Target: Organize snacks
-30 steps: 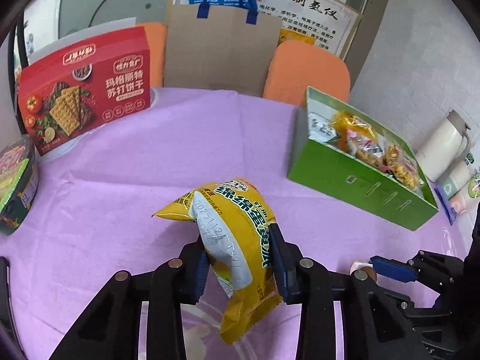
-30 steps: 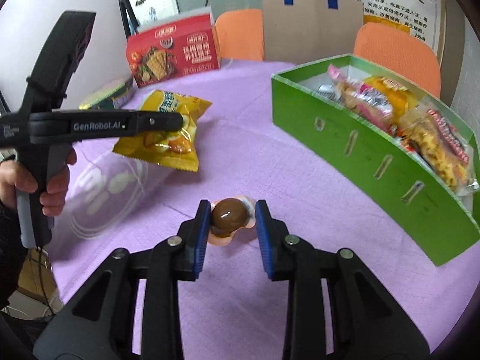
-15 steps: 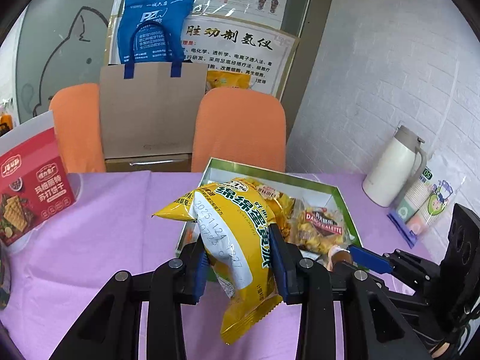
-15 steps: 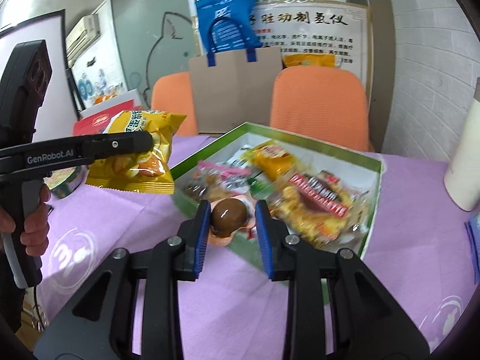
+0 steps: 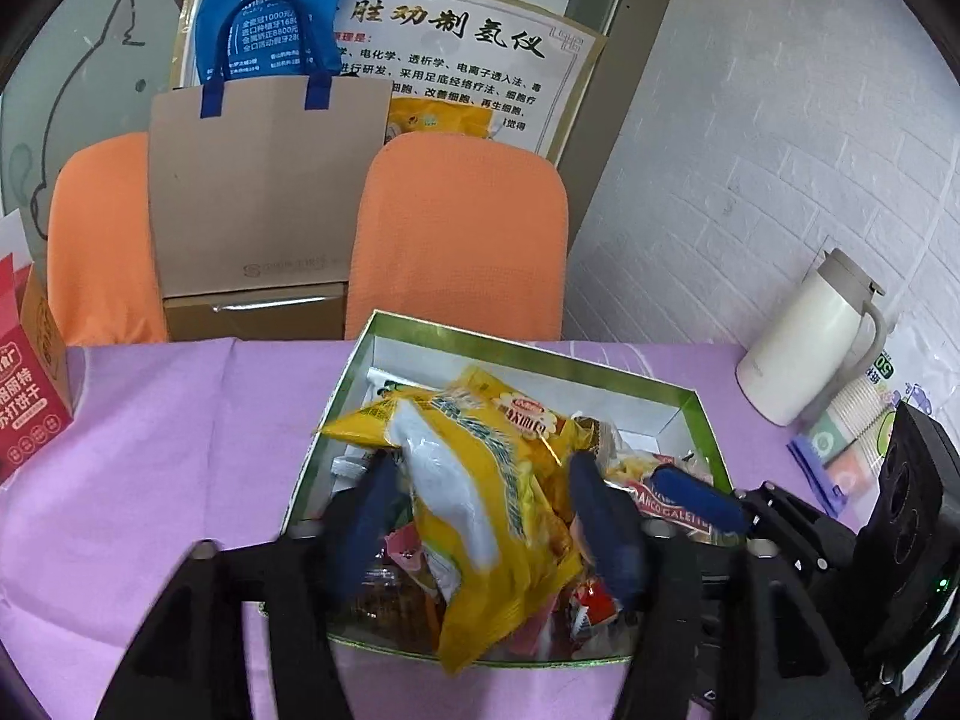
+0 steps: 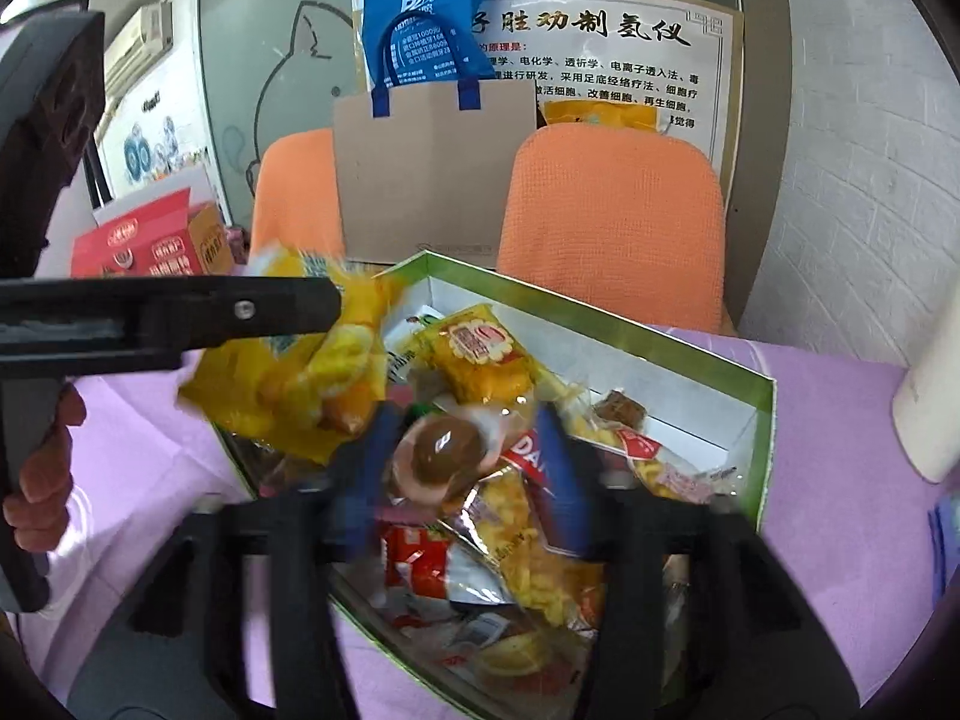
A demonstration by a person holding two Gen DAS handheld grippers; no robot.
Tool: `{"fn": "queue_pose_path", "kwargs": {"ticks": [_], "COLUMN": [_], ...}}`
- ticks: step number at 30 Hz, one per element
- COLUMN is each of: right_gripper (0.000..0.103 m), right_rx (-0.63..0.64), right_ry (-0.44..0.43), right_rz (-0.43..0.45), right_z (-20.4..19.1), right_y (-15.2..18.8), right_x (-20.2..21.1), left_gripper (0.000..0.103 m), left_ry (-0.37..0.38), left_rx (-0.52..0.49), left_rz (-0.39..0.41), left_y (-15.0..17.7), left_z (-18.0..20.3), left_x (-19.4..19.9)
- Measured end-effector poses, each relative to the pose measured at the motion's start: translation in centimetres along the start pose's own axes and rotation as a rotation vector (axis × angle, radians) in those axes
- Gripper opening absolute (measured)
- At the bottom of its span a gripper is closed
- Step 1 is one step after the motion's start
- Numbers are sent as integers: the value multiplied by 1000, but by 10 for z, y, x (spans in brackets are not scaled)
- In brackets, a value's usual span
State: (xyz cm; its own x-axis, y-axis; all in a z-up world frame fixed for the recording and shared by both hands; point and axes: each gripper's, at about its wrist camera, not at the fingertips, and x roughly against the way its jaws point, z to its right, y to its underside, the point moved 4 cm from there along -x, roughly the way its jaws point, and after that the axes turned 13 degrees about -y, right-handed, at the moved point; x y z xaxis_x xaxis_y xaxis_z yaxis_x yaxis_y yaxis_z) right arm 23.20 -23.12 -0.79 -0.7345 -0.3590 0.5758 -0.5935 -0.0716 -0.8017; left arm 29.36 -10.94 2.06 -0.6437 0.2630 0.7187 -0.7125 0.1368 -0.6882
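Observation:
Over the open green box (image 5: 528,360) my left gripper (image 5: 486,516) stands open. The yellow snack bag (image 5: 480,510) hangs loose and tilted between its spread blue fingers, above the packets in the box. My right gripper (image 6: 462,468) is open too, just over the same green box (image 6: 600,315). A brown egg in a clear packet (image 6: 441,453) sits between its blurred fingers without being pinched. In the right wrist view the yellow bag (image 6: 300,384) is at the box's left end, under the left gripper's black arm.
The box is full of several snack packets. A red cracker box (image 5: 30,396) stands at the left on the purple cloth (image 5: 150,450). A white jug (image 5: 810,336) is at the right. Orange chairs (image 5: 462,228) and a brown paper bag (image 5: 258,192) are behind the table.
Both grippers travelled from the open table to above the green box. Both sets of fingers have spread, letting go of the yellow bag and the egg packet.

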Motion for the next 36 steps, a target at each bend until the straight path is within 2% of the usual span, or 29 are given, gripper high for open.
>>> {"fn": "queue_pose_path", "kwargs": {"ticks": [1, 4, 7, 10, 14, 18, 23, 28, 36], "right_gripper": [86, 88, 93, 100, 101, 102, 102, 102, 102], "right_rx": [13, 27, 1, -23, -74, -103, -83, -126, -126], "right_ry": [26, 55, 48, 45, 77, 93, 143, 167, 213], "right_rz": [20, 43, 34, 28, 39, 51, 56, 59, 39], "right_z": [-1, -1, 0, -4, -16, -29, -50, -59, -68], "right_y": [2, 6, 9, 8, 11, 21, 46, 74, 96], "right_x": [4, 15, 24, 39, 76, 111, 145, 163, 164], "left_gripper": [98, 103, 103, 103, 103, 103, 103, 103, 103], "left_ry": [-27, -69, -87, -102, -134, -202, -222, -237, -275], "left_rx": [19, 37, 32, 18, -22, -86, -92, -42, -61], "left_rz": [21, 95, 72, 86, 133, 163, 137, 145, 131], "left_y": [3, 7, 11, 17, 28, 52, 92, 126, 160], "left_z": [-4, -9, -12, -12, -9, -1, 7, 9, 17], "left_x": [4, 16, 19, 34, 64, 97, 122, 134, 137]}}
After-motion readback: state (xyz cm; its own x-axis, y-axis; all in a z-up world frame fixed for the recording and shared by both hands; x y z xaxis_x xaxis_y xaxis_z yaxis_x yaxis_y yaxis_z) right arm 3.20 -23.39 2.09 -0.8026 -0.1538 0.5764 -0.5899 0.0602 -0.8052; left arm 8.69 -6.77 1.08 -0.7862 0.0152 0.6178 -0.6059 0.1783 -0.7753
